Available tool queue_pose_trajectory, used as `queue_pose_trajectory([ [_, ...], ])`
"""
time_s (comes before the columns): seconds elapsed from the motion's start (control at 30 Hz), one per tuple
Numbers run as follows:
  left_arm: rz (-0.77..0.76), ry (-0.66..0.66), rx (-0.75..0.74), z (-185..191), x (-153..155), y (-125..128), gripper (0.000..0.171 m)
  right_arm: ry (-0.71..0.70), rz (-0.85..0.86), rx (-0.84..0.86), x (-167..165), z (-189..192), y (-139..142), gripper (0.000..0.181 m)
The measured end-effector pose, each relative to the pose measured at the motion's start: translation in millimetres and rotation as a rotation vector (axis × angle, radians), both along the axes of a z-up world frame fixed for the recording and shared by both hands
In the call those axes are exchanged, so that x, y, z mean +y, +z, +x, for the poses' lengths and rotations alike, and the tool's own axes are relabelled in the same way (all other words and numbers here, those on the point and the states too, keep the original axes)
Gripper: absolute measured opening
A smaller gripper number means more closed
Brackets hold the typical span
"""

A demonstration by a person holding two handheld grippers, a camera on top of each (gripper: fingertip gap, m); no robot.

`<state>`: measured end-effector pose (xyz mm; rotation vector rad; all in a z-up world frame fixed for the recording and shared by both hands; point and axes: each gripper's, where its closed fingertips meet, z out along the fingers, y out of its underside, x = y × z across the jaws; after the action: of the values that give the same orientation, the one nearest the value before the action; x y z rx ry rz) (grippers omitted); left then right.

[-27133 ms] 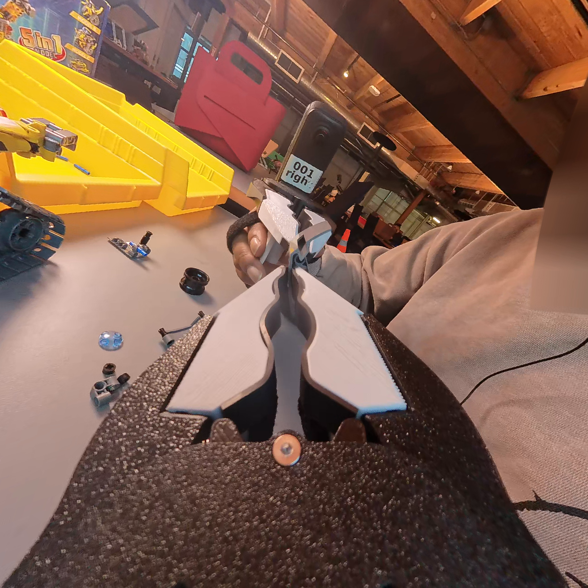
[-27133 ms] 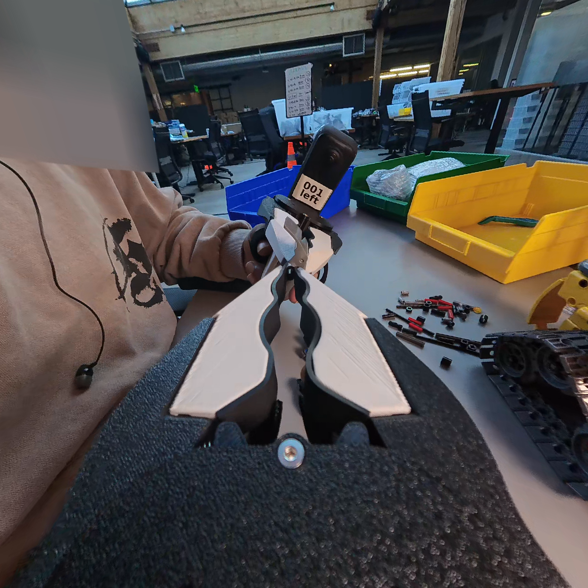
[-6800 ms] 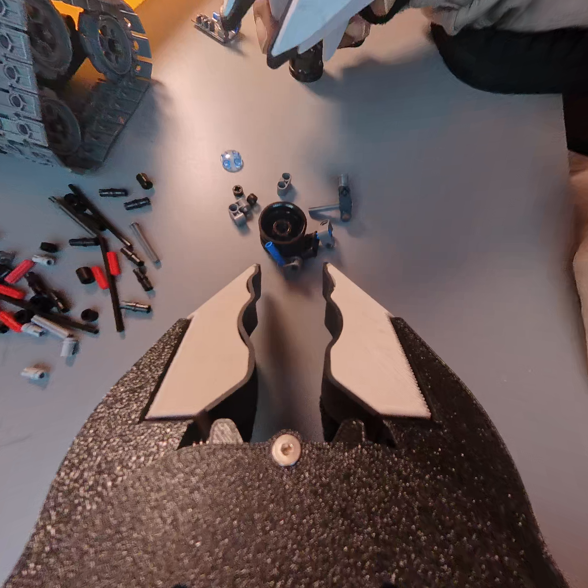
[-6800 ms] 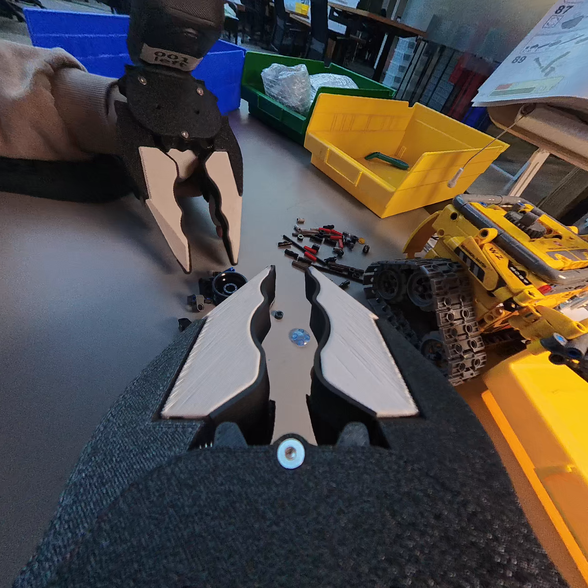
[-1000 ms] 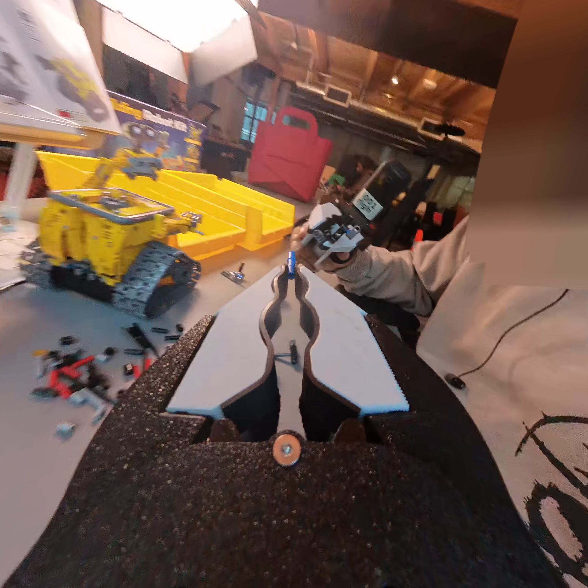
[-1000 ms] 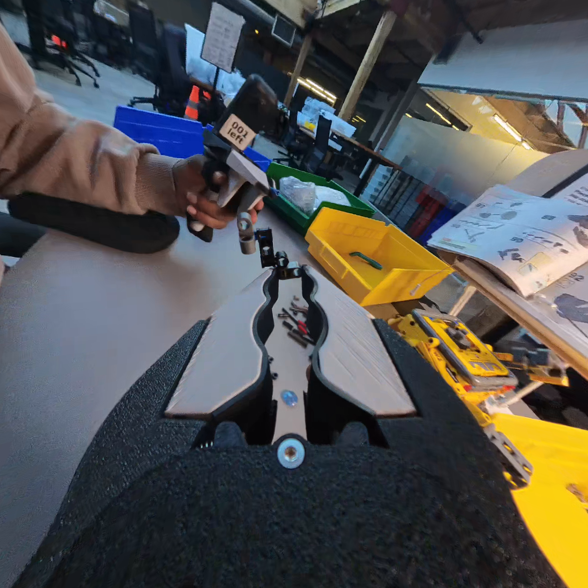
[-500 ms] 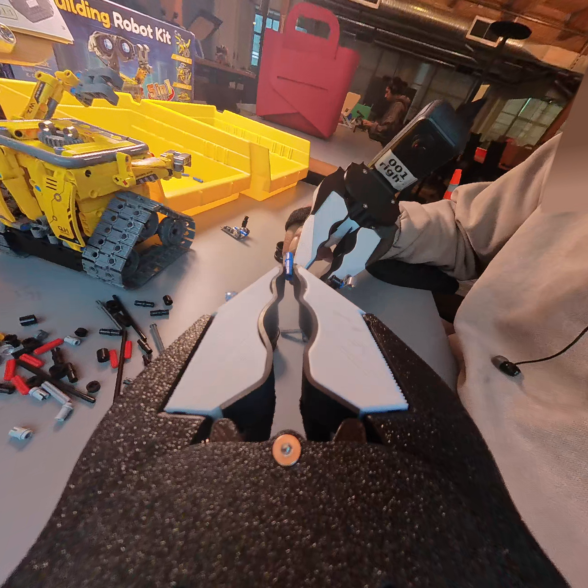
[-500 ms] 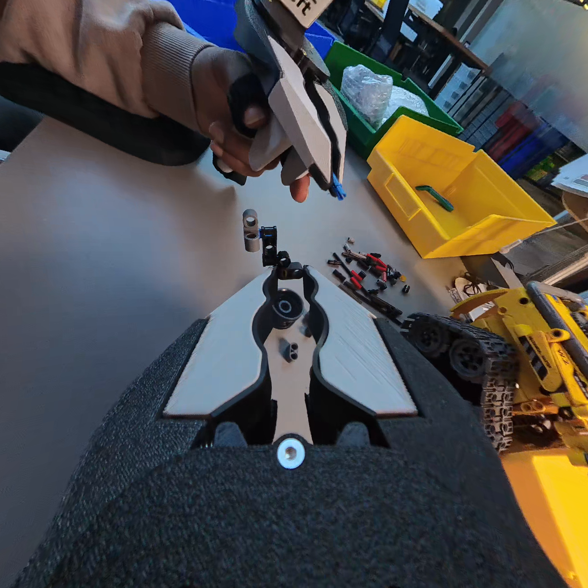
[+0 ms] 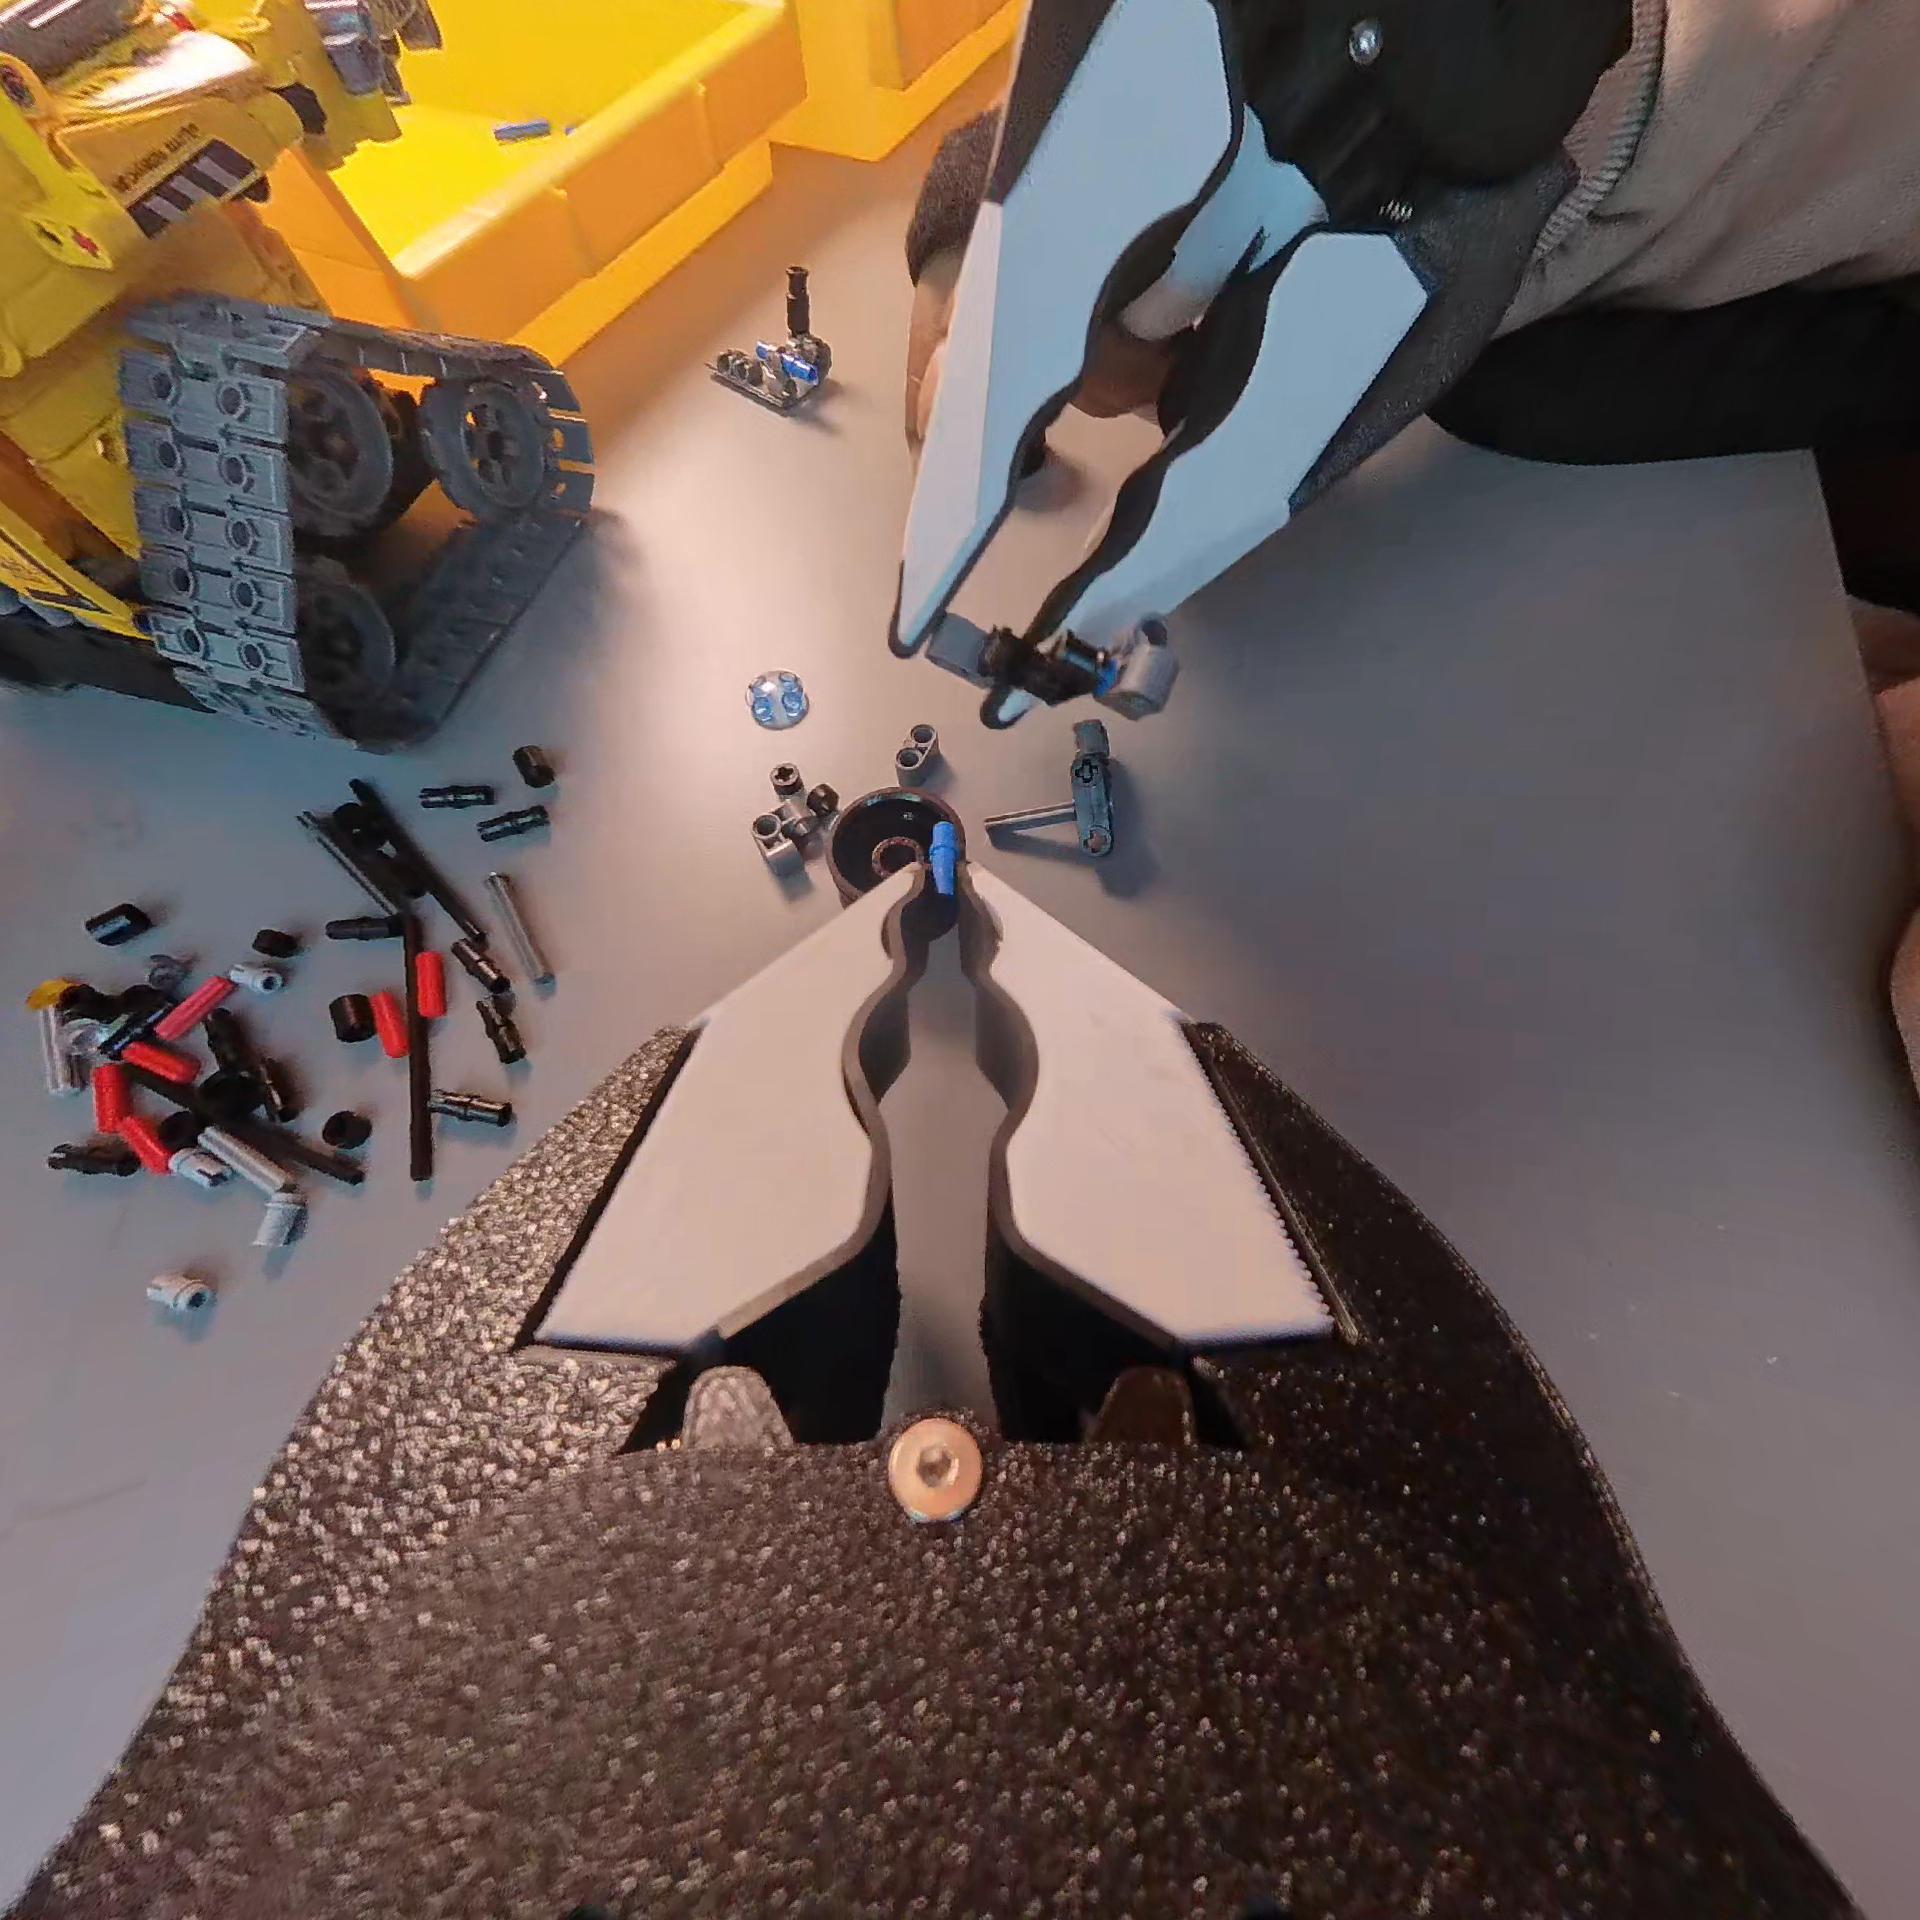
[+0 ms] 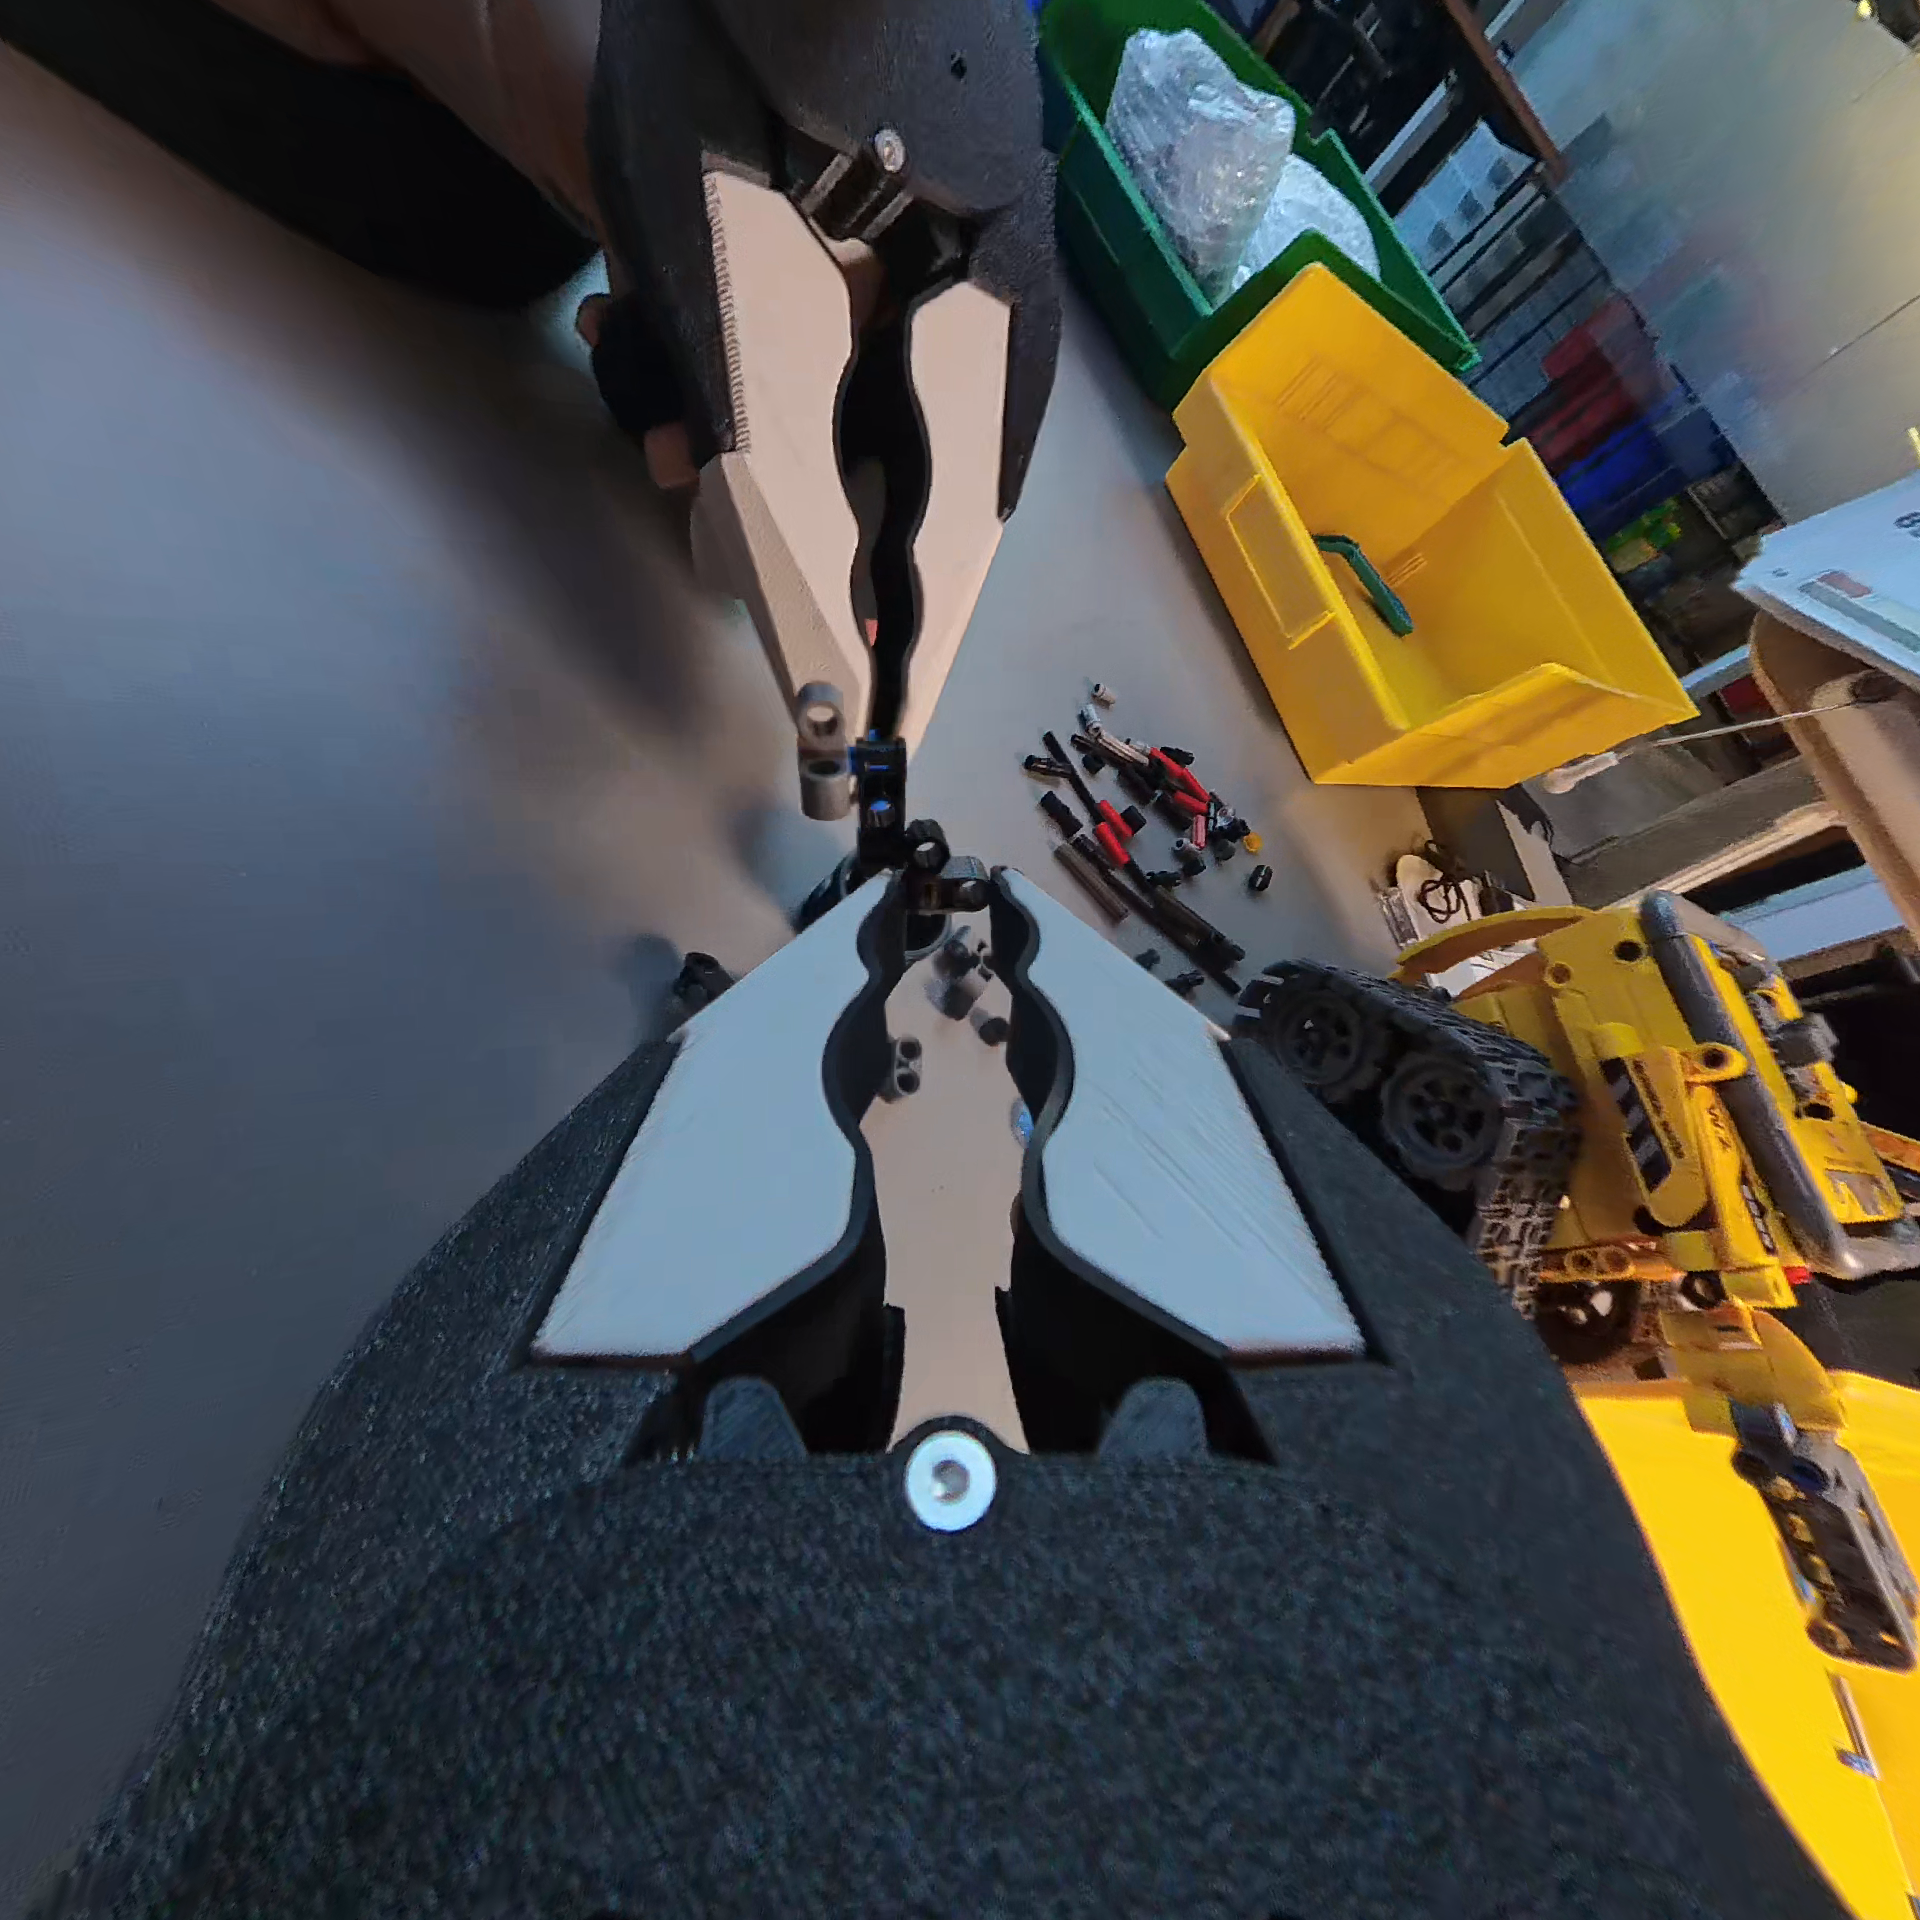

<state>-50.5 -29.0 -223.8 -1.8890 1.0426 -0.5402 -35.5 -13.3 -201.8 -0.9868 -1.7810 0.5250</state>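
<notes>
My left gripper (image 9: 940,883) is shut on a small blue pin (image 9: 942,871) and points down over a black wheel hub (image 9: 878,847) on the grey table (image 9: 1455,883). My right gripper (image 10: 940,888) is shut on a small assembly of grey and black connectors (image 10: 878,805), which sticks out past its tips. In the left wrist view the right gripper (image 9: 997,665) holds that assembly (image 9: 1049,665) just above the table. In the right wrist view the left gripper (image 10: 883,717) has its tips right at the assembly's far end; I cannot tell if they touch.
A yellow tracked robot model (image 9: 208,416) stands at the left, with a pile of red and black pins (image 9: 260,1039) in front of it. Loose grey connectors (image 9: 790,821) and an axle piece (image 9: 1070,821) lie around the hub. Yellow bins (image 10: 1403,582) and a green bin (image 10: 1195,260) stand behind. My two grippers' fingertips are within a few centimetres of each other. The axle piece (image 9: 1070,821) is about 4 centimeters from both grippers' fingertips.
Both grippers have tipped down toward the table and come closer together. The left tips with the blue pin now sit at the end of the right gripper's assembly. Both stay shut on their parts.
</notes>
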Motion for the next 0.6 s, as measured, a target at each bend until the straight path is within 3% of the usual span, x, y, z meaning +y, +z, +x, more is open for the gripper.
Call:
queue_pose_trajectory([
  [0.23, -0.001, 0.013, 0.023, -3.3, 1.7, -3.6, 0.004, 0.104, -0.025, -0.124, -31.8, -4.3, -22.9, 0.014],
  [0.37, 0.000, 0.013, 0.026, -3.2, 1.6, -3.8, 0.004, 0.072, 0.020, -0.243, -30.5, -4.4, -46.4, 0.014],
  [0.6, 0.009, 0.007, -0.043, -1.4, 0.3, 7.4, 0.004, 0.048, -0.138, -0.152, -26.6, -6.2, -27.3, 0.021],
])
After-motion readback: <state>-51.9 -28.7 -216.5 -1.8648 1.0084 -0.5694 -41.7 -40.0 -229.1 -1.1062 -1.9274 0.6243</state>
